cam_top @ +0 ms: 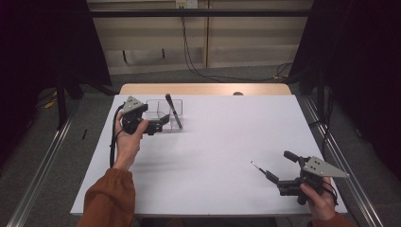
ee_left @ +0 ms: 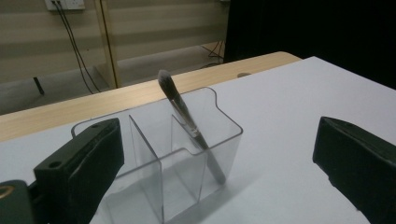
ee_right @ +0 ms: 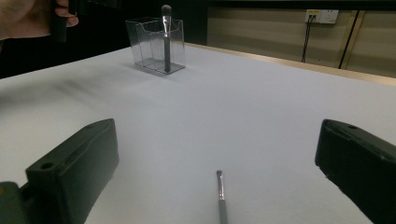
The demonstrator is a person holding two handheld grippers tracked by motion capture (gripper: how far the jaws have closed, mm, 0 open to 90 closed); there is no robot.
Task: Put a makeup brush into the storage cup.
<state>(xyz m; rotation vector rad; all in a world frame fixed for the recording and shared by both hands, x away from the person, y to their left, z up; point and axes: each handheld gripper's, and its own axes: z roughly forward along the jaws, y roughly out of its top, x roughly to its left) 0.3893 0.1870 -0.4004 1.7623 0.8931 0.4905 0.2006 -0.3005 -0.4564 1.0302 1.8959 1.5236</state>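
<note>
A clear plastic holder (cam_top: 156, 111) with several compartments stands at the table's far left. A dark makeup brush (cam_top: 173, 109) leans in its right compartment, bristles up. My left gripper (cam_top: 163, 122) is open just in front of the holder, nothing between its pads. In the left gripper view the holder (ee_left: 149, 154) and its brush (ee_left: 187, 119) stand ahead of the wide-apart jaws of that gripper (ee_left: 215, 140). My right gripper (cam_top: 280, 166) is open at the near right. A thin small brush (cam_top: 257, 167) lies on the table between its jaws, seen in the right gripper view as brush (ee_right: 220, 196) and gripper (ee_right: 217, 140).
A white sheet (cam_top: 222, 137) covers the table, with a wooden strip (cam_top: 203, 89) along the far edge. Metal rails (cam_top: 42, 165) run along both sides of the table. Cables (cam_top: 198, 71) trail on the floor beyond. The holder (ee_right: 144, 44) shows far off in the right gripper view.
</note>
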